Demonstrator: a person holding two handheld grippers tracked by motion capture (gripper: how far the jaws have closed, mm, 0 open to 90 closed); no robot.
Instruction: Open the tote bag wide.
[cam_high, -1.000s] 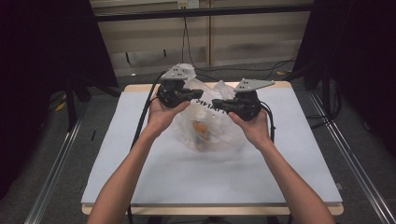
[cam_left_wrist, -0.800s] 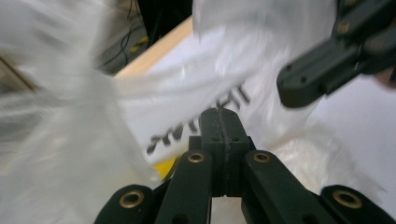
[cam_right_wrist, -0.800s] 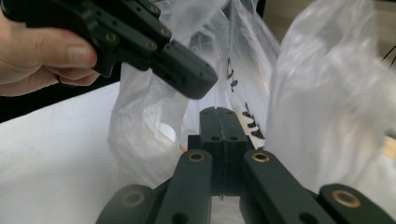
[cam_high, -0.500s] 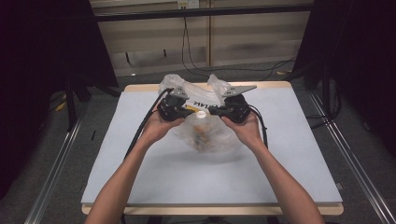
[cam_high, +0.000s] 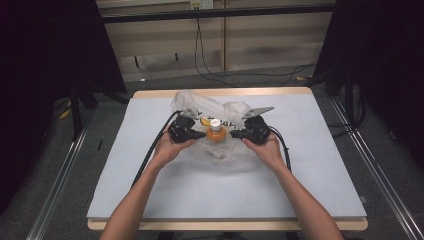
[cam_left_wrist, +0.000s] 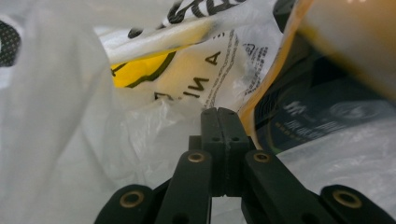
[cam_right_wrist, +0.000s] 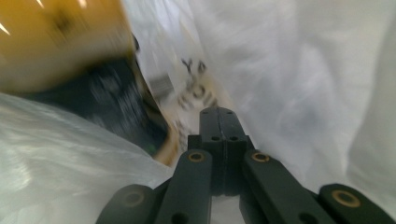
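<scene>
Near edge of the table (cam_high: 150, 200): two forearms come in from the bottom, each hand around a gripper, both meeting at a plastic bag (cam_high: 220, 150) lying at mid-table, slightly toward the far side. Left gripper (cam_high: 197, 134): in the left gripper view its jaws are pressed fully together, the tips buried in crinkled film of the bag (cam_left_wrist: 70, 116); whether any film is caught between them cannot be told. Right gripper (cam_high: 236, 134): jaws likewise clenched flat against each other in the right gripper view, white film (cam_right_wrist: 303, 84) on both sides, a pinch of film not confirmed. Between the two grippers stands an orange bottle (cam_high: 215, 132) with a white cap, upright, the bag slumped around its base. Writing: the bag carries black print, partly legible as letters "A", "N", "Z" in the left gripper view, beside a yellow patch (cam_left_wrist: 140, 70) and a small block of fine print, unreadable. The bottle's dark label (cam_left_wrist: 317, 116) has pale lettering too blurred to read. Beyond, the bag's two loose ends (cam_high: 187, 102) rise toward the far edge of the table.
</scene>
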